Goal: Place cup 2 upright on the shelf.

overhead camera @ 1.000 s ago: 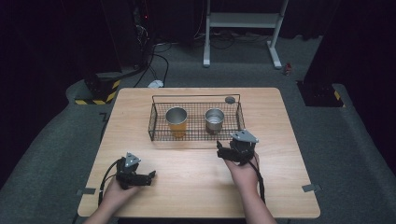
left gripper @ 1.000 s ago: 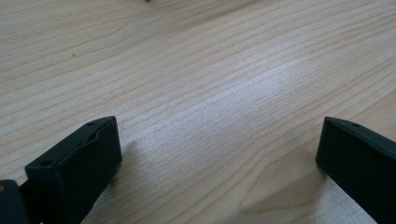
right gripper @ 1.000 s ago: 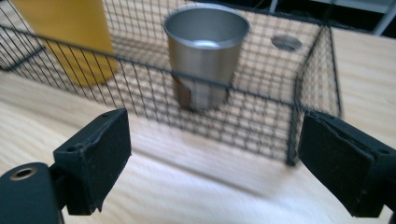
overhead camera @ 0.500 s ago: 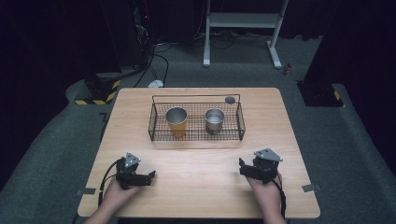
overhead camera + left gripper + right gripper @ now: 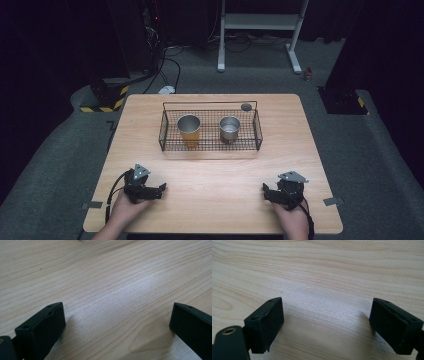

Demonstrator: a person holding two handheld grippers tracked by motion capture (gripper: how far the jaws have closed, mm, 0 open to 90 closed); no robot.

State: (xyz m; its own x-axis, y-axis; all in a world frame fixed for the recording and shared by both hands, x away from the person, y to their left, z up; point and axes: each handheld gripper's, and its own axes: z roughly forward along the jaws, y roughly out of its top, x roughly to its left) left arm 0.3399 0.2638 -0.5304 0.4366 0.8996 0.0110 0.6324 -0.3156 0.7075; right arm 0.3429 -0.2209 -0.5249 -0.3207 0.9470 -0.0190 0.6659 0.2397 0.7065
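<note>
A black wire basket (image 5: 210, 146) stands at the back middle of the wooden table (image 5: 215, 170). Inside it are two upright cups, a gold one (image 5: 189, 128) on the left and a silver one (image 5: 230, 128) on the right. My left gripper (image 5: 161, 189) rests near the front left edge, jaws pointing right. My right gripper (image 5: 265, 193) rests near the front right edge, jaws pointing left. In the left gripper view the left gripper (image 5: 116, 312) is open over bare wood. The right gripper (image 5: 325, 305) is likewise open in its own view, with nothing between the jaws.
A small dark round object (image 5: 246, 107) lies on the table just behind the basket's back right corner. Grey carpet surrounds the table, with cables (image 5: 170, 65) and a white stand (image 5: 260, 30) beyond the far edge.
My right gripper has drawn back from beside the basket's front right corner to the table's front right. The left gripper has stayed put.
</note>
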